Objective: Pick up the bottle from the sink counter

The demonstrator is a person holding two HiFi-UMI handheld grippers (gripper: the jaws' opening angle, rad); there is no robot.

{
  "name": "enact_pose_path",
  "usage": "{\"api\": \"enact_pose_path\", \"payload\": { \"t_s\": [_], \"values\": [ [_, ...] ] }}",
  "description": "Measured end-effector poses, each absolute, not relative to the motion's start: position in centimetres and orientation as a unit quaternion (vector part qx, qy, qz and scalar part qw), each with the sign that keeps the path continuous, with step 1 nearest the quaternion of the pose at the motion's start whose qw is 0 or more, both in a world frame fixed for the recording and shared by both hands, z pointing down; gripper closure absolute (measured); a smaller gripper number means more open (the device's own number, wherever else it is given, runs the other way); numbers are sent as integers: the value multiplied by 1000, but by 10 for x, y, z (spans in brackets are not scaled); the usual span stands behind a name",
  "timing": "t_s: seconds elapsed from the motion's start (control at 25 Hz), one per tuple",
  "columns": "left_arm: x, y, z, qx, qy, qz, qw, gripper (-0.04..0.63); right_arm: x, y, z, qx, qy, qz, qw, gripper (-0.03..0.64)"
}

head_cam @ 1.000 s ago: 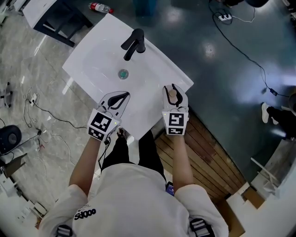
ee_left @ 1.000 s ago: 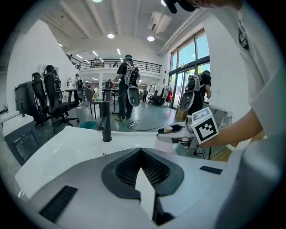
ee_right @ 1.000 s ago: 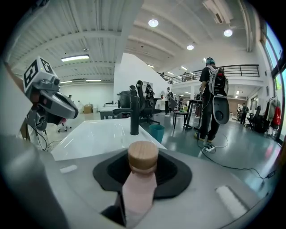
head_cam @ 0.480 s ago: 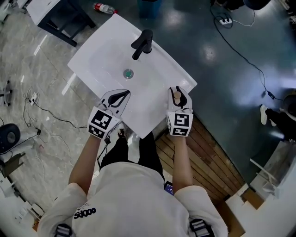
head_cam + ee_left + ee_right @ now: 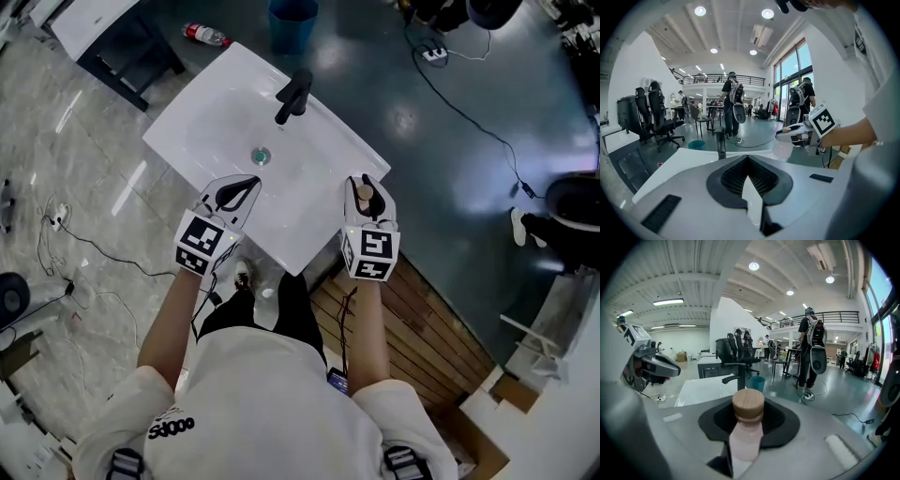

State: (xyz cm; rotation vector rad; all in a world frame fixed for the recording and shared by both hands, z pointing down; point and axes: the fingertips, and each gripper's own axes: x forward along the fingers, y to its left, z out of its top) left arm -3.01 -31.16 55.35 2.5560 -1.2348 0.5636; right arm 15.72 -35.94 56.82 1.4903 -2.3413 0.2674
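Right gripper (image 5: 367,186), forearm outstretched at surface's (image 5: 291,220) 4 o'clock, fingers just closed on upright bottle (image 5: 746,441) (cap up); left gripper's (image 5: 247,183) fingers together.

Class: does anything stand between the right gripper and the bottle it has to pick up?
Nothing visible does. The right gripper has just been closing its jaws, and they clamp the bottle directly, wooden cap upward, by the sink counter's right edge.
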Motion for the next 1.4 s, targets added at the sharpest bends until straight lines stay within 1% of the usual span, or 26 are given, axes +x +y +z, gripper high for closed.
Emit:
{"api": "enact_pose_path", "payload": {
  "t_s": [0.16, 0.36, 0.8, 1.08, 1.4],
  "values": [
    [-36, -306, 534, 883, -419, 184, 107, 592, 158, -348, 538, 540, -820, 89, 171, 502],
    [-47, -298, 507, 891, -412, 178, 67, 592, 149, -327, 503, 553, -815, 81, 153, 502],
    [-65, -281, 447, 906, -399, 143, 15, 592, 130, -274, 438, 570, -810, 52, 127, 502],
    [-72, -263, 419, 912, -389, 127, -14, 592, 115, -234, 404, 578, -807, 39, 114, 502],
    [-70, -237, 397, 921, -374, 107, -30, 592, 100, -195, 374, 579, -809, 27, 102, 502]
  ]
}}
